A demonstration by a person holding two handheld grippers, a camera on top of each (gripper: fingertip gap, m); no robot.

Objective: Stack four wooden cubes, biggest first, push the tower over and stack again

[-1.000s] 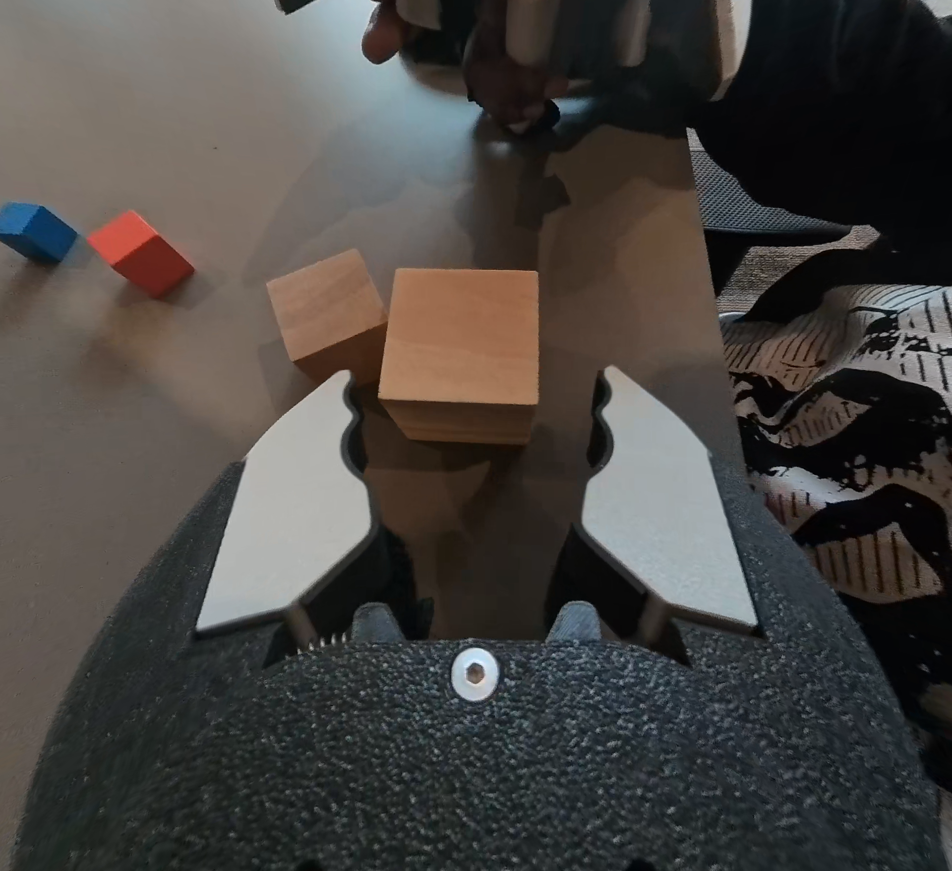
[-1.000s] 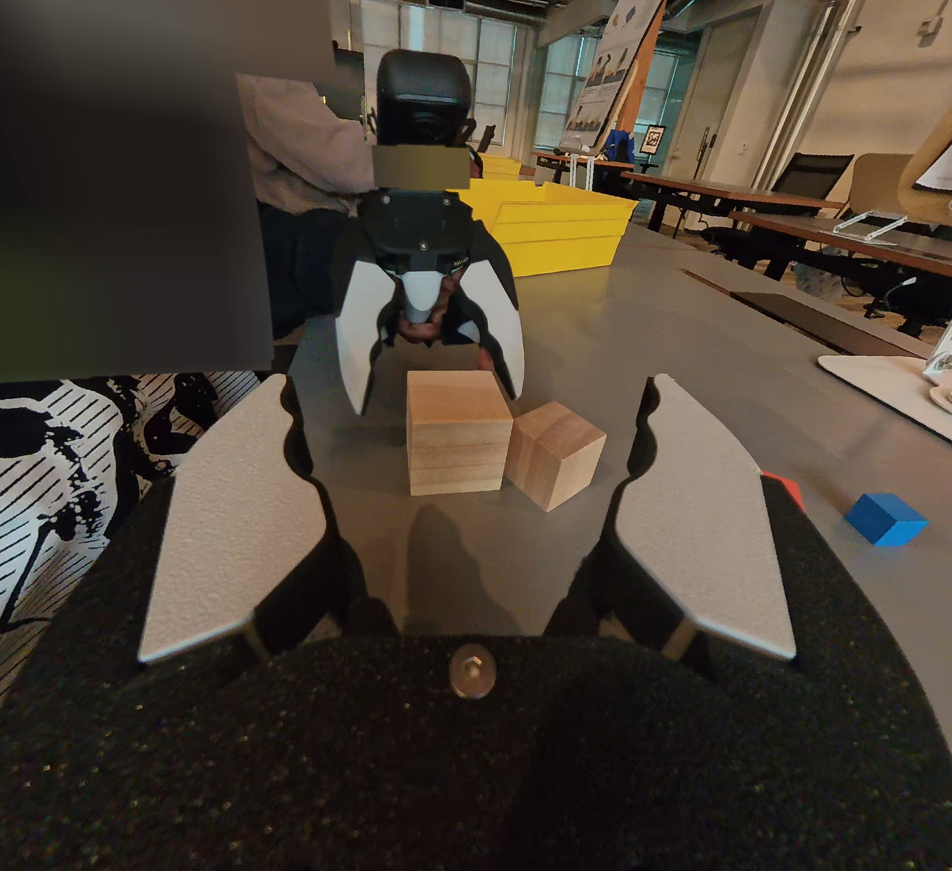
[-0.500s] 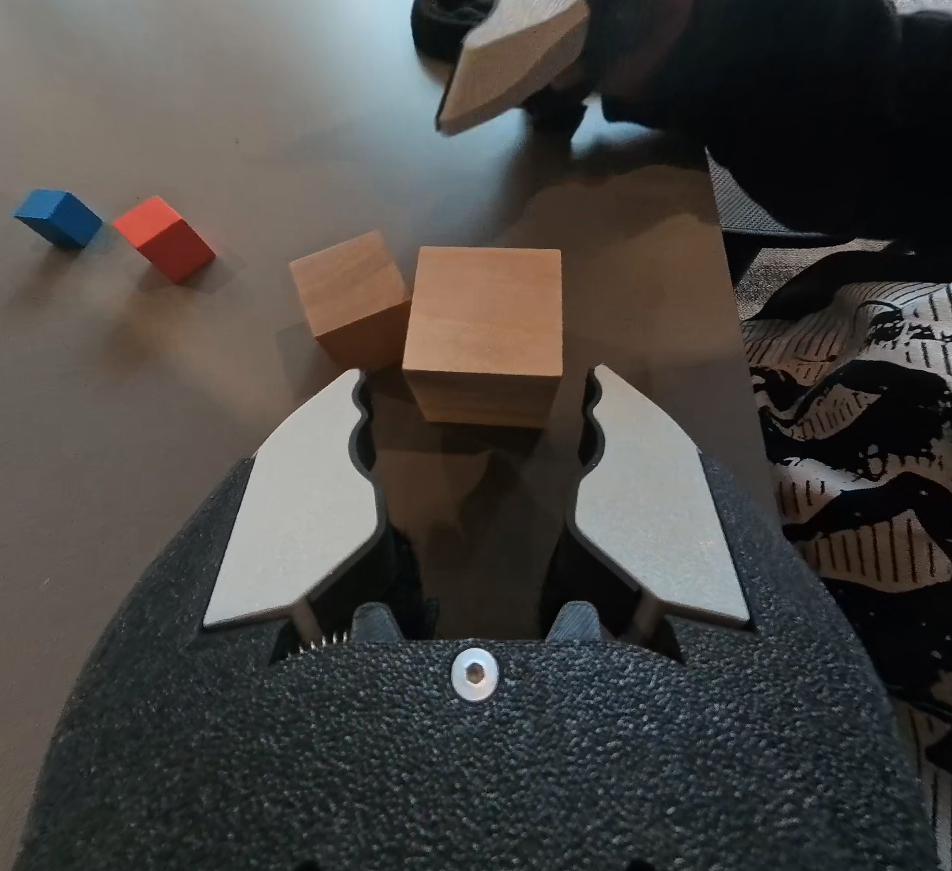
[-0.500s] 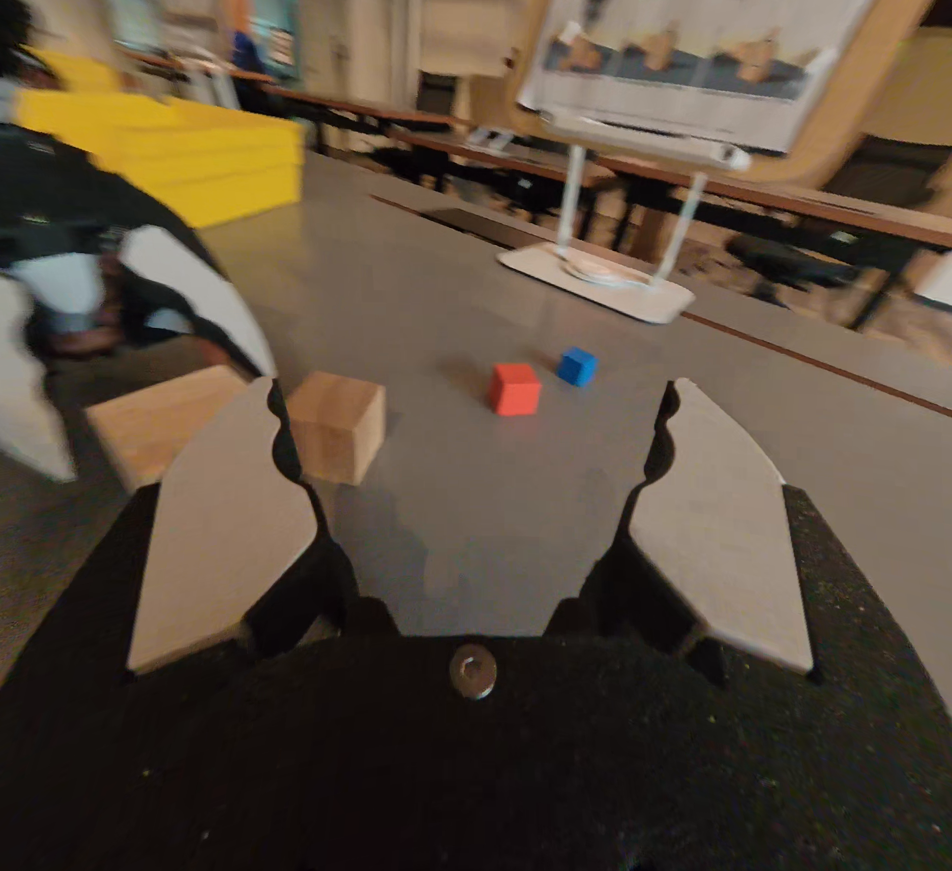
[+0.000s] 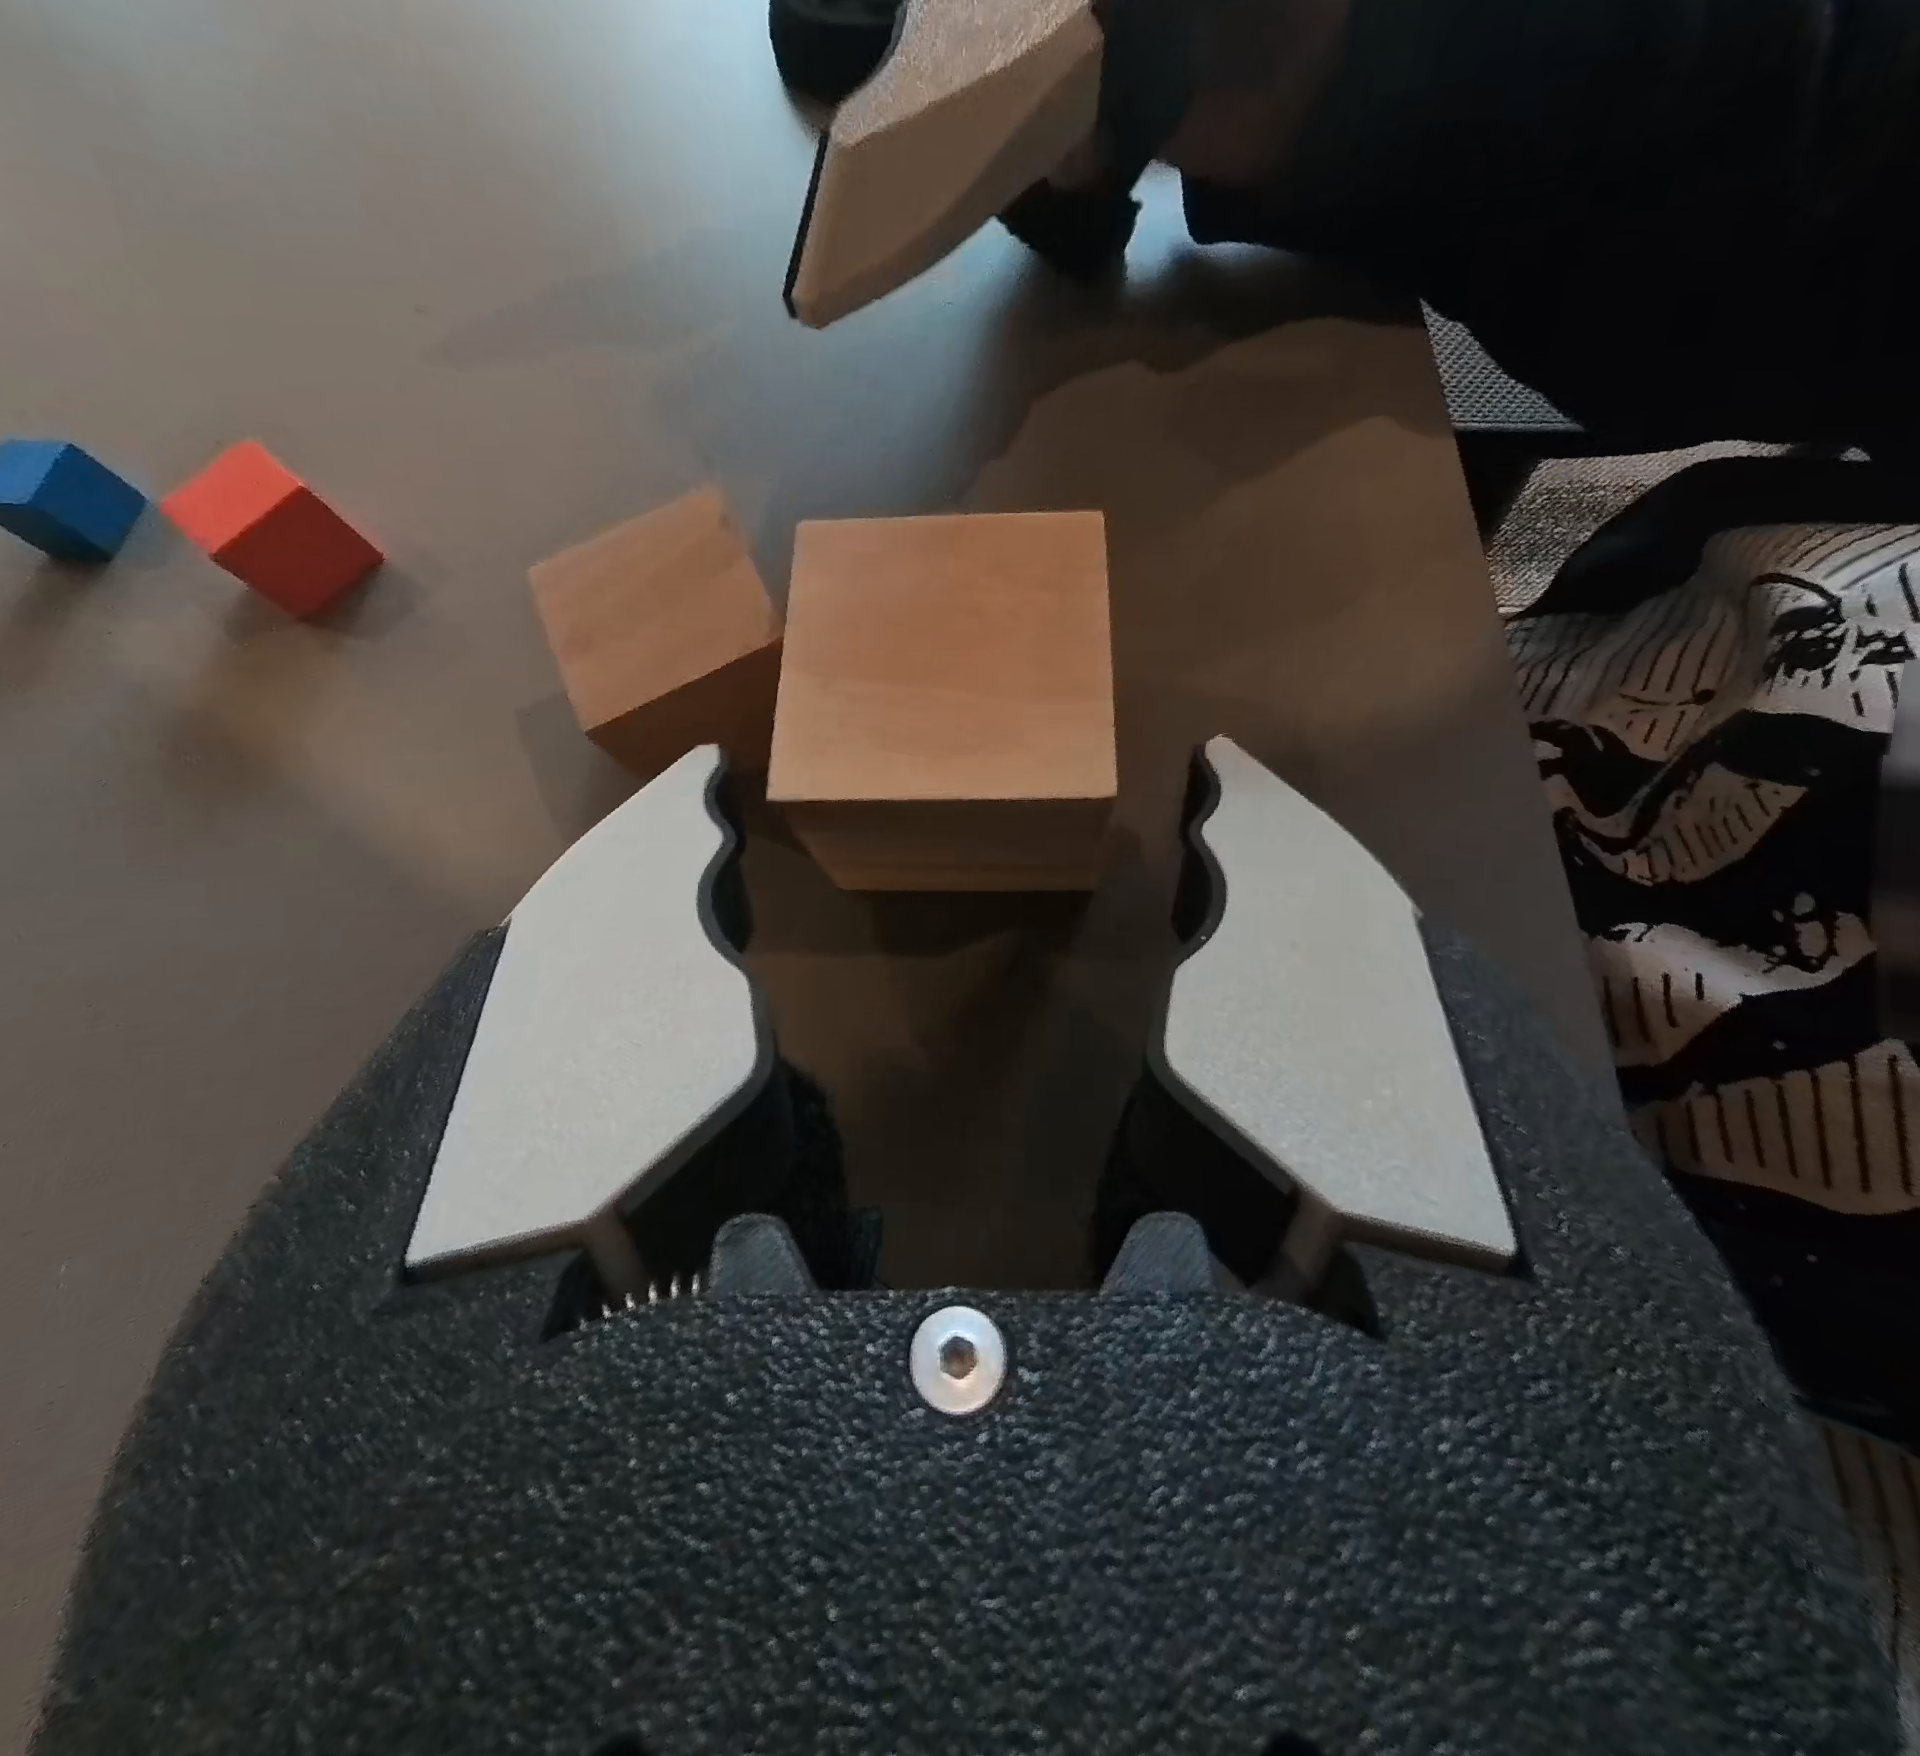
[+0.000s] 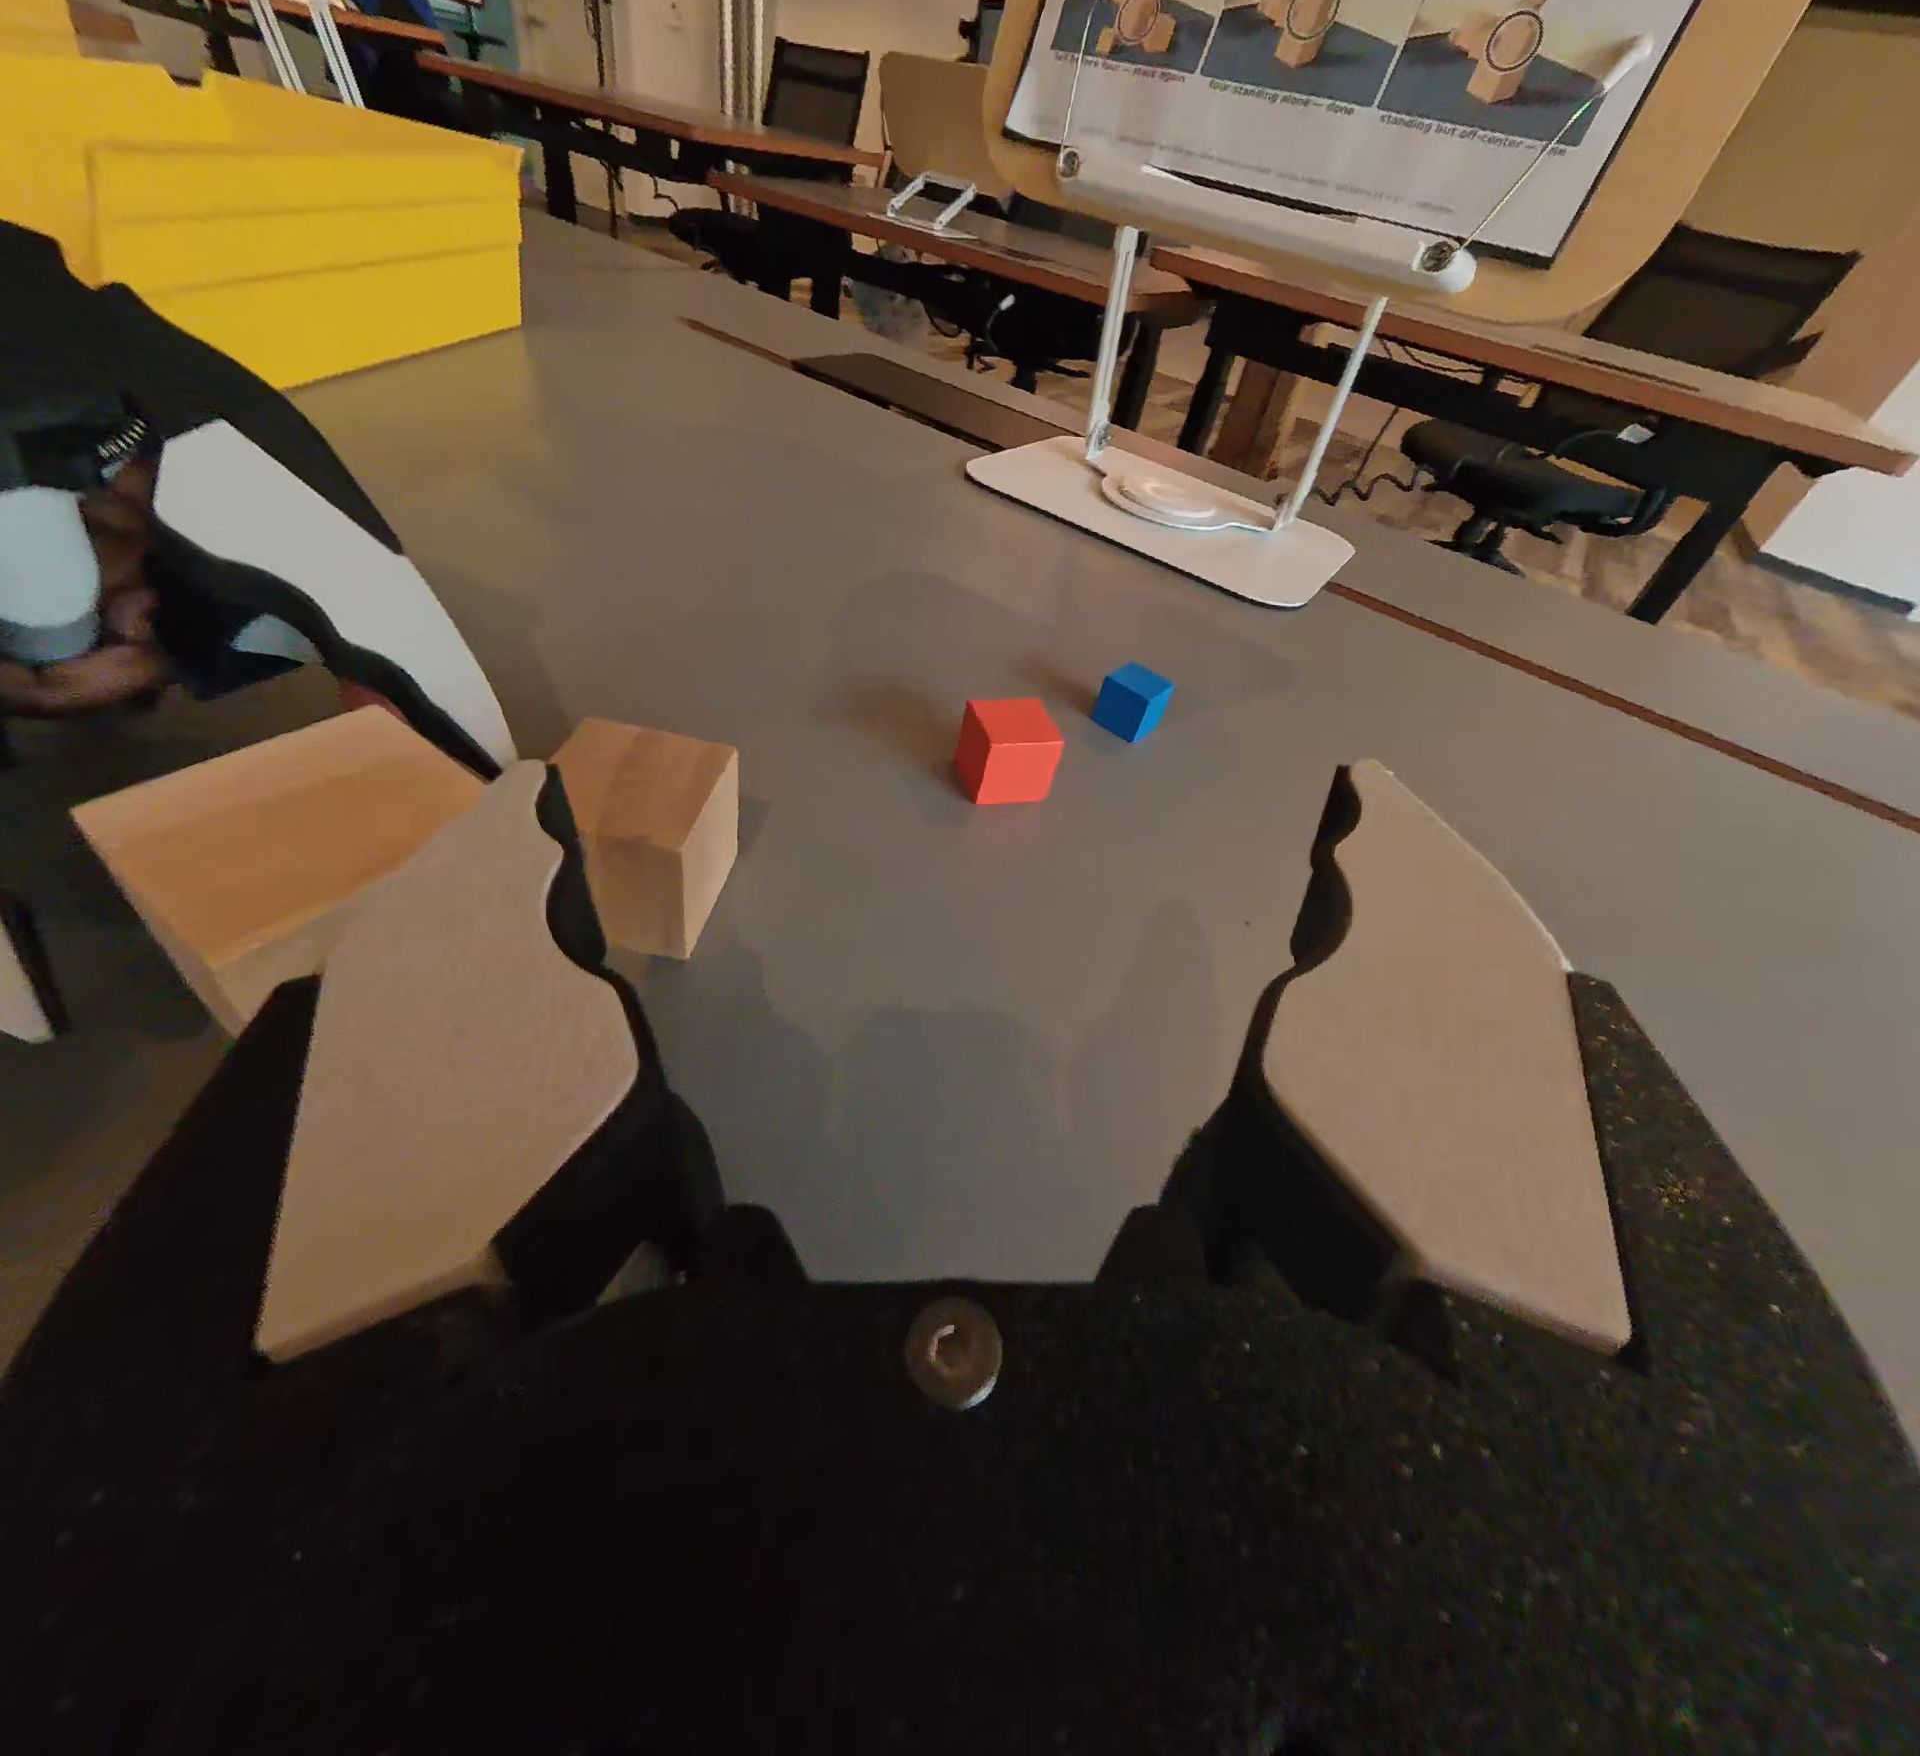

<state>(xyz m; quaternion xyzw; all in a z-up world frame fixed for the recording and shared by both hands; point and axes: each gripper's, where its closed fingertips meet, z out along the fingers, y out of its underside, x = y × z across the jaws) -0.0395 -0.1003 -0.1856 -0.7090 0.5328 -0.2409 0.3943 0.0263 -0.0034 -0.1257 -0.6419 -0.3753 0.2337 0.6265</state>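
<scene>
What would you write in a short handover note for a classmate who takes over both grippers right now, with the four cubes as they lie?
Left gripper: jaws open, empty, lined up just short of the biggest wooden cube.
Right gripper: jaws open, empty, aimed at the bare table short of the red cube.
Cubes: all four sit singly on the table. The medium wooden cube stands close beside the biggest one; whether they touch is unclear. The red cube and the blue cube sit close together farther off.
Done: no stack stands now.
Left: stack biggest, medium, red, blue; push the tower over; restack.
</scene>
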